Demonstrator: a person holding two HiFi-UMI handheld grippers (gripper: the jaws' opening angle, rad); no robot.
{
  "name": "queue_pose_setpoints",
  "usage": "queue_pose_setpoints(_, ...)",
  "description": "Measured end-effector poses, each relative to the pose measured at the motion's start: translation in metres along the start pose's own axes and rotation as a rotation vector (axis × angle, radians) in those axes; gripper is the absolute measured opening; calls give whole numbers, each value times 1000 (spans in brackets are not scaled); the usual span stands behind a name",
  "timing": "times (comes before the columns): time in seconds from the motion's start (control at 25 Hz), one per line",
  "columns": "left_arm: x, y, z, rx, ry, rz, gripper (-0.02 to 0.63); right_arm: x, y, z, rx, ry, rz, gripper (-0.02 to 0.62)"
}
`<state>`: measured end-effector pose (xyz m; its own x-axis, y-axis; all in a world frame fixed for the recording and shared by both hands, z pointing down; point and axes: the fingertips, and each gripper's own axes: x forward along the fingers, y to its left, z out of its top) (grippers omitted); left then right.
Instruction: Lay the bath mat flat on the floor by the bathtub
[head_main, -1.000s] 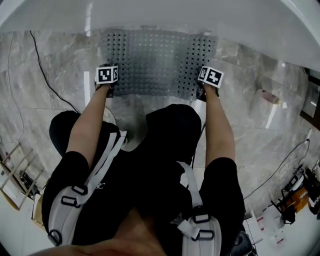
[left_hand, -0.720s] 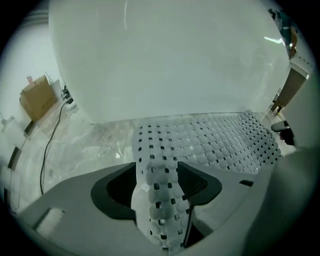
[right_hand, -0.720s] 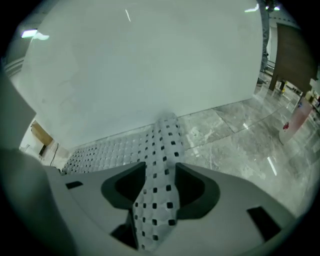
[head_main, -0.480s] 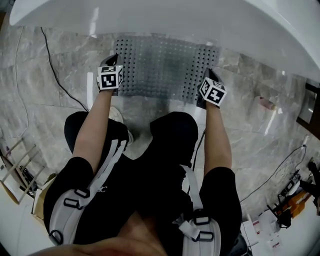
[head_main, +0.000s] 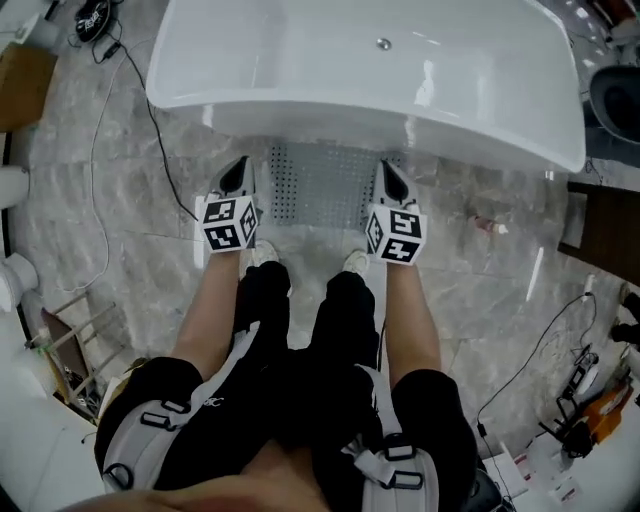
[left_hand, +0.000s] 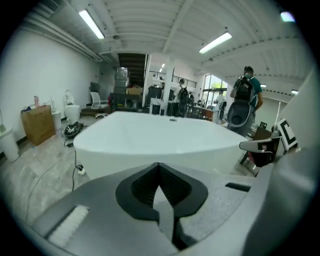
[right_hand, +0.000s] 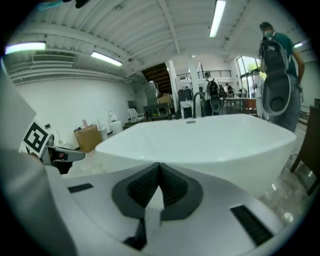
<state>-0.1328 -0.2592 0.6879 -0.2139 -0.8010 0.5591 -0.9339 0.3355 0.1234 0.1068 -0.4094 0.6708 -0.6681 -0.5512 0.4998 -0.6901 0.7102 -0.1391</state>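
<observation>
The grey perforated bath mat (head_main: 325, 185) lies flat on the marble floor, its far edge against the white bathtub (head_main: 370, 70). In the head view my left gripper (head_main: 238, 176) hovers over the mat's left edge and my right gripper (head_main: 388, 178) over its right edge. Both are raised off the mat and point at the tub. In the left gripper view the left gripper (left_hand: 159, 168) has its jaws pressed together with nothing between them, the bathtub (left_hand: 155, 137) ahead. The right gripper (right_hand: 160, 168) looks the same, facing the bathtub (right_hand: 210, 140).
A black cable (head_main: 140, 120) runs over the floor left of the tub, near a cardboard box (head_main: 20, 75). A wooden rack (head_main: 60, 350) stands at lower left, dark furniture (head_main: 600, 215) and loose cables (head_main: 590, 390) at the right. People stand beyond the tub.
Both grippers have lifted off the mat's near corners and now hover above its side edges. The view has pulled back and up, so the whole tub shows. The mat stays flat.
</observation>
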Motion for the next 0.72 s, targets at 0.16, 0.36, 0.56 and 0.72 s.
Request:
queue_pose_setpoints(0.16,-95,-41,146,45,-101,-64,3,-88,39,144,-9,-115,-1,6)
queue_pose_setpoints(0.36,-199,-97,288,132,-273,-144,3,-190,74,277,3,-290,-27,5)
queue_pose_setpoints(0.56,-246,-121,366,238,-409,-139,3,-246,71,362,9,-480,-51,5)
queue_pose_setpoints(0.72,-262,-141,374,245,-430,-163,3,-273,58,381,4,-541,-107,5)
